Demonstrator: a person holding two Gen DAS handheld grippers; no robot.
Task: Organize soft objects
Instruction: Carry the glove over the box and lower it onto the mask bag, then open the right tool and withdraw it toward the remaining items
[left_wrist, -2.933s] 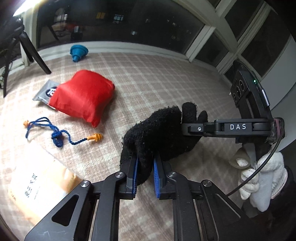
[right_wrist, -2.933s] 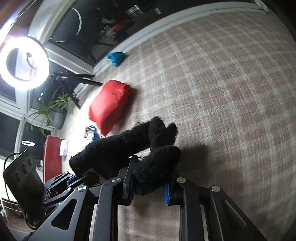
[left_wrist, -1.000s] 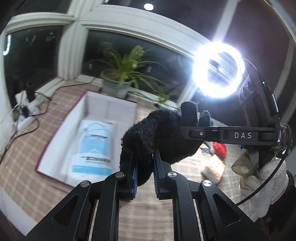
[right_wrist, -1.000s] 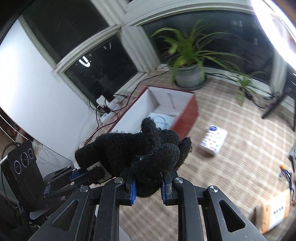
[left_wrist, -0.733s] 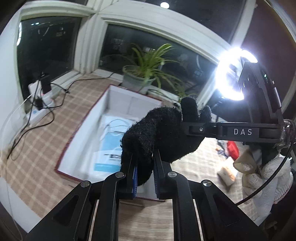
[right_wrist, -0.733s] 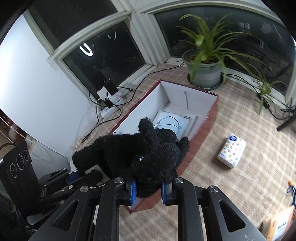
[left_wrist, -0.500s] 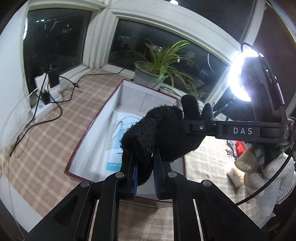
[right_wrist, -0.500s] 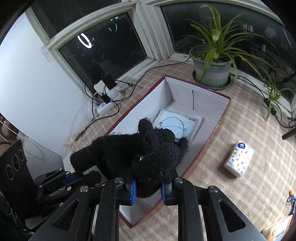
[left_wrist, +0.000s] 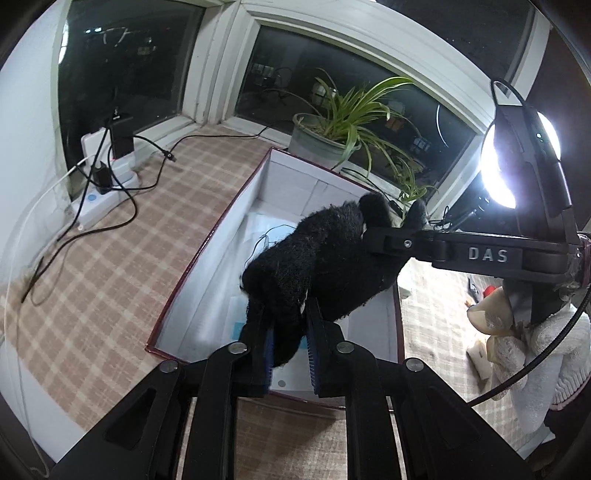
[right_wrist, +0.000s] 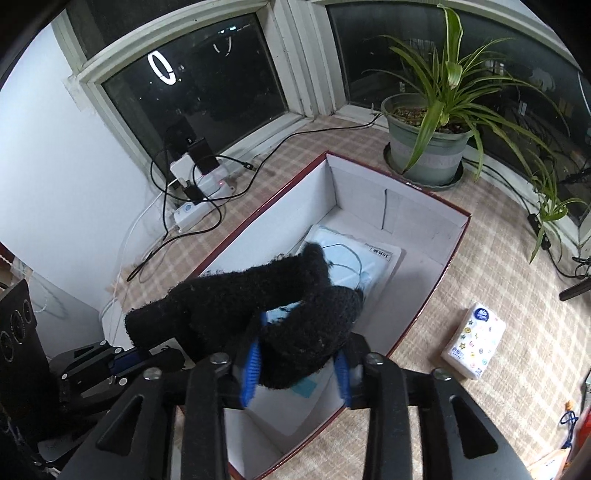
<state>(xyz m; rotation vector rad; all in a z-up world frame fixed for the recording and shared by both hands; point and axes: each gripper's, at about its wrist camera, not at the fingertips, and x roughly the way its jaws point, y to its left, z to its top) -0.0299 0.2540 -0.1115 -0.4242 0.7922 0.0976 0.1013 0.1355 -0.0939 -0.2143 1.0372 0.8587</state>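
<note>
Black knit glove (left_wrist: 325, 269) hangs above the white-lined box (right_wrist: 373, 206), pinched by left gripper (left_wrist: 290, 347); right gripper (right_wrist: 295, 369) fingers spread around its other end.

A home's bay-window corner at night: dark panes in white frames, a potted spider plant (right_wrist: 428, 155) on the checked floor covering (left_wrist: 92, 258), a power strip (right_wrist: 192, 210) tangled with chargers, a ring light (left_wrist: 498, 166), a tissue pack (right_wrist: 474, 341) and an open box (right_wrist: 424, 206).
</note>
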